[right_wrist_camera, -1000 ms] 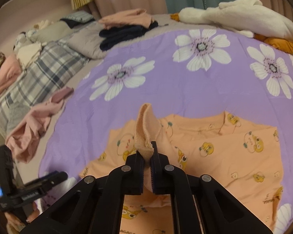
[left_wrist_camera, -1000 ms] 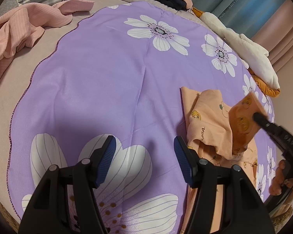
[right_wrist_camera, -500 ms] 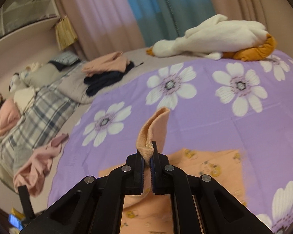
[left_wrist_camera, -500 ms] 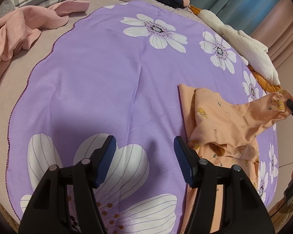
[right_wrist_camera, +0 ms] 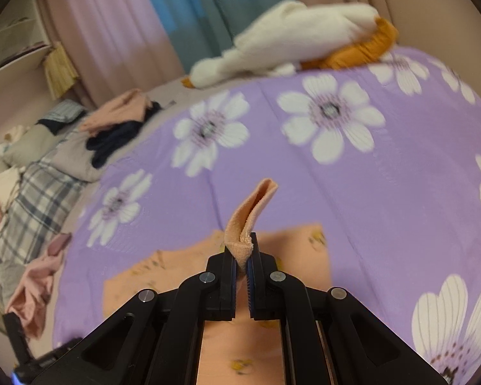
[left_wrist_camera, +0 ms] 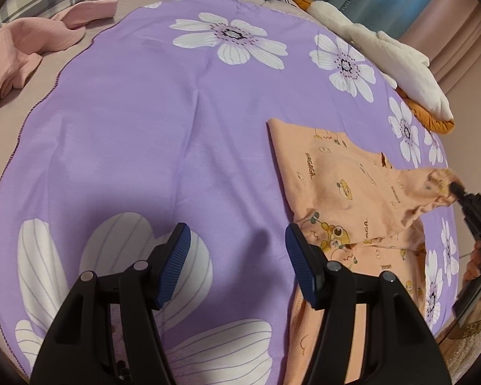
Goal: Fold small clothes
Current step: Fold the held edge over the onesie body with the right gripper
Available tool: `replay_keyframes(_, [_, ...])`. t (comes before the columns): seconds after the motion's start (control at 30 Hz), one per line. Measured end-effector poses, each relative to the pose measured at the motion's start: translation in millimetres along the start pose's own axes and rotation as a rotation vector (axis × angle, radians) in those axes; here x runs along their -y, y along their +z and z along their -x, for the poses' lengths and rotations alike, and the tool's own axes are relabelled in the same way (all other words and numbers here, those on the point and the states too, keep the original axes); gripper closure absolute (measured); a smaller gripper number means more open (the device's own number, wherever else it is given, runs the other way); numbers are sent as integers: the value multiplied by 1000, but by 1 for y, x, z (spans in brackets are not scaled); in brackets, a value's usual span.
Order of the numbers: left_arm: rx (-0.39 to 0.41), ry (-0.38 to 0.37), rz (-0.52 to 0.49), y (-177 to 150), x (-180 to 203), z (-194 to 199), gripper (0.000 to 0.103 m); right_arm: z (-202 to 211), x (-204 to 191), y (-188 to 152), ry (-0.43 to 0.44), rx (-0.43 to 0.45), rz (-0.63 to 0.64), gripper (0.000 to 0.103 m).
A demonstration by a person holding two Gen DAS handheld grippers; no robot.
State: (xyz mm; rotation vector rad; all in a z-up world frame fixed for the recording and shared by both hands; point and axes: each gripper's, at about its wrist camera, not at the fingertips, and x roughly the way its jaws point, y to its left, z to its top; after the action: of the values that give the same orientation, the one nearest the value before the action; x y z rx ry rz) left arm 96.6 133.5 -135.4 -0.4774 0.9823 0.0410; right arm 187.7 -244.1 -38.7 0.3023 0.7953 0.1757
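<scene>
Right gripper (right_wrist_camera: 243,253) fingers (right_wrist_camera: 228,269) pinched on cuff of orange printed baby top (left_wrist_camera: 346,192), cuff sticking up btwn them, left gripper (left_wrist_camera: 237,250) fingers wide apart, empty, top just right of them on purple floral sheet (left_wrist_camera: 138,134)

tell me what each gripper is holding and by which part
The right gripper pinches the orange printed garment by a folded bit of its edge. The left gripper is open, holding nothing.

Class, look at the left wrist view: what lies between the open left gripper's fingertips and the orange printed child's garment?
Only bare purple flowered bedsheet. The left gripper hovers open, and its right finger nearly reaches the orange printed garment.
</scene>
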Motion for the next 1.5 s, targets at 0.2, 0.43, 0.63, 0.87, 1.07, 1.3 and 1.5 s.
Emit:
replay_keyframes(0.2, [-17,1,-17,-1,7,-11,43,-18,32,-21,-66,-57,-58,96])
replay_keyframes(0.43, [-29,-30,-37,-4,17,-18,43,-29,54,-40,-90,-121,-92,96])
replay_keyframes(0.63, [-37,-48,-74,-8,28,-22,43,-41,63,-50,-100,-163,-107,96])
replay_keyframes(0.87, [-50,-45,-77,-7,27,-29,43,-38,58,-51,-126,-155,-64,96])
replay_keyframes(1.07, [-59,-39,-85,-8,26,-31,43,-43,61,-56,-135,-135,-65,96])
replay_keyframes(1.3, [-63,-49,-77,-8,24,-32,41,-44,58,-59,-154,-120,-47,97])
replay_keyframes(1.5, [-64,-51,-75,-8,24,-33,41,-44,58,-61,-161,-105,-38,97])
